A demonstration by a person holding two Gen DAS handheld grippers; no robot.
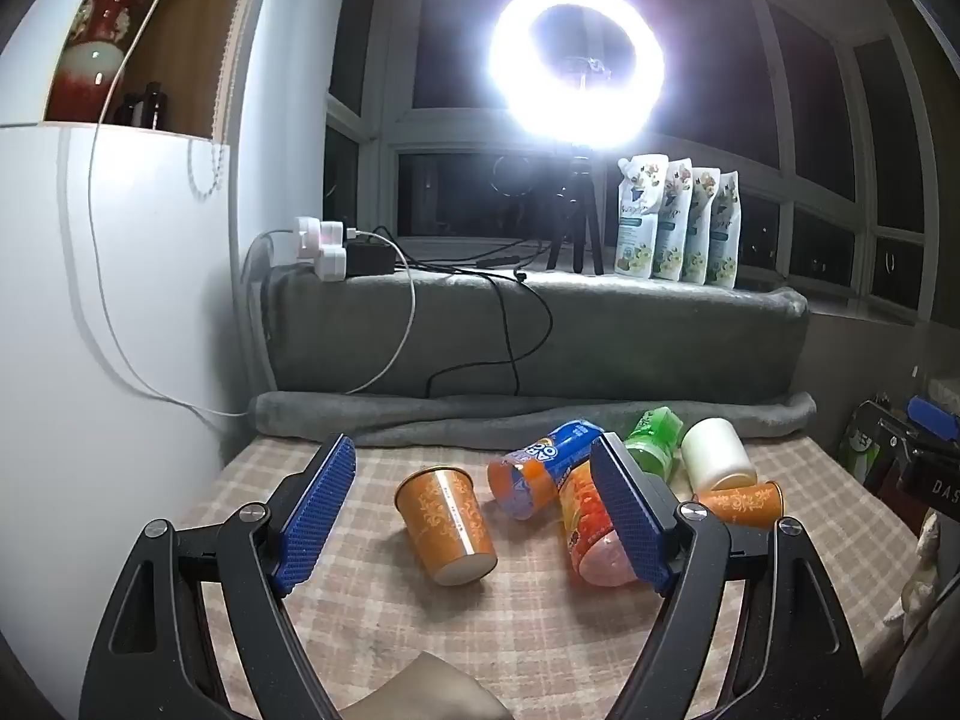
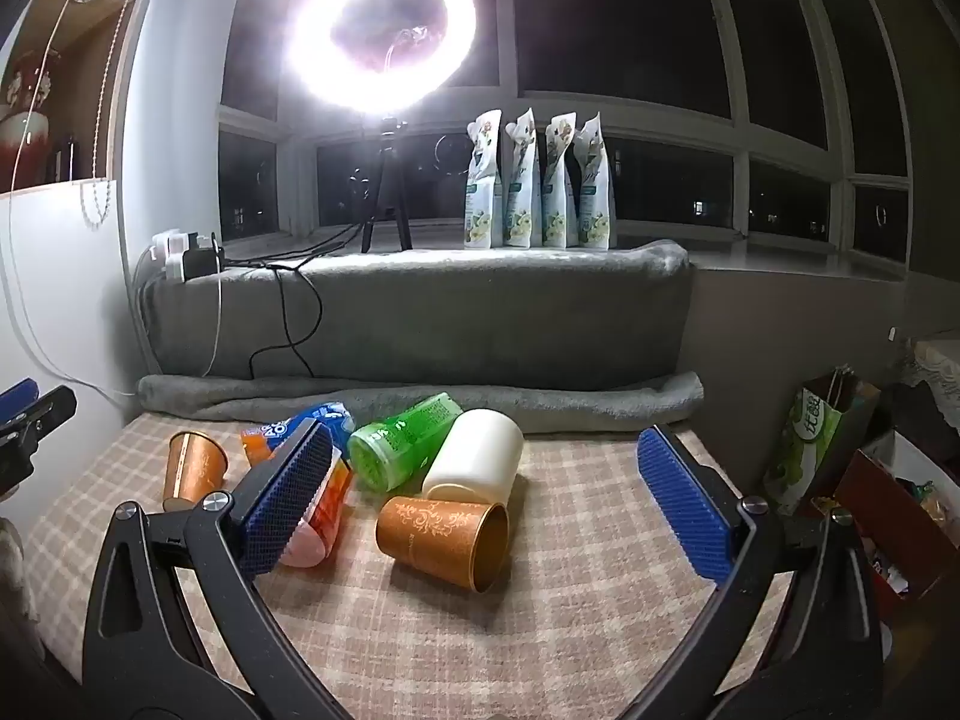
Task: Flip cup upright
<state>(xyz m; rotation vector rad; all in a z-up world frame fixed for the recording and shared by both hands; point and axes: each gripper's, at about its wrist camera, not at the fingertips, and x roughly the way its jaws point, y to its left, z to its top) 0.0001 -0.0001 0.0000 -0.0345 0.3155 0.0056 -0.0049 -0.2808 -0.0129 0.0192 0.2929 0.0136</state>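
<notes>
Home room w/ night window, ring light [image 1: 577, 60] on sill, grey blanket [image 2: 420, 312], refill pouches [image 2: 540, 180], checked cloth [image 1: 540, 630]

Left wrist view low over the worktop [image 1: 372, 630], facing the window, right wrist view alike from further right, both near, sharing ring light [image 1: 577, 57] [image 2: 382, 36], cups.

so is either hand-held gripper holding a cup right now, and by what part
Nothing is held. The left hand-held gripper is open above the upright orange cup; the right hand-held gripper is open over the orange cup lying on its side.
</notes>
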